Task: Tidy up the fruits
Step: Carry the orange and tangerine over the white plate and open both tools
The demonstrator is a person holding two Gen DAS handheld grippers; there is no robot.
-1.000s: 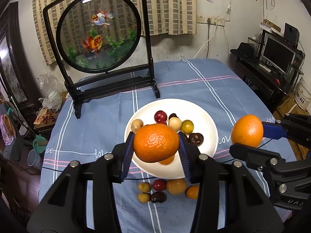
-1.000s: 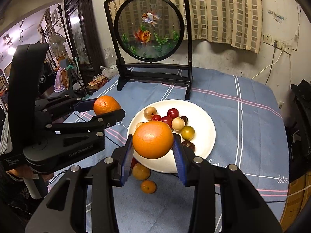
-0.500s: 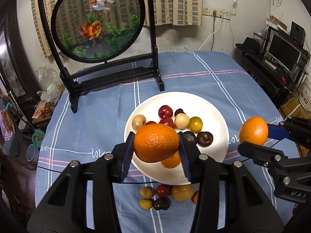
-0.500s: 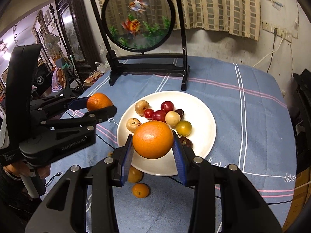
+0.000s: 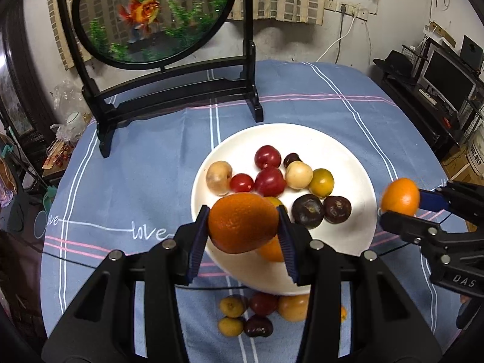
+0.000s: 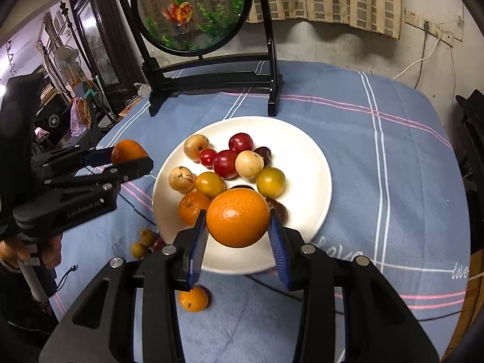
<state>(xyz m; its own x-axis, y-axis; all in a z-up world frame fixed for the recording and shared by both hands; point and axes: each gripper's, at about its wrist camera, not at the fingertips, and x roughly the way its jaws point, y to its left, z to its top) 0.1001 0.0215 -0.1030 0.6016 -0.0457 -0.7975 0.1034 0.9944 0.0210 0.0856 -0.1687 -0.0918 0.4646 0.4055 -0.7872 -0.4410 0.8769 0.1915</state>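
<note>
Blue-clothed desk [image 5: 302, 96] bearing a white plate [image 5: 357, 163] of small fruits. Left tongs [image 5: 243, 227] grip one orange [image 5: 242, 222], right tongs [image 6: 239, 227] another orange [image 6: 237, 216], both above the plate's near rim.

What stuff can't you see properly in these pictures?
- Fruit pile on the cloth: left view, partly behind the left claw and plate.
- Dark fruit: right view, mostly behind the right claw's orange.
- Right claw's maker lettering: left view, cut short.
</note>
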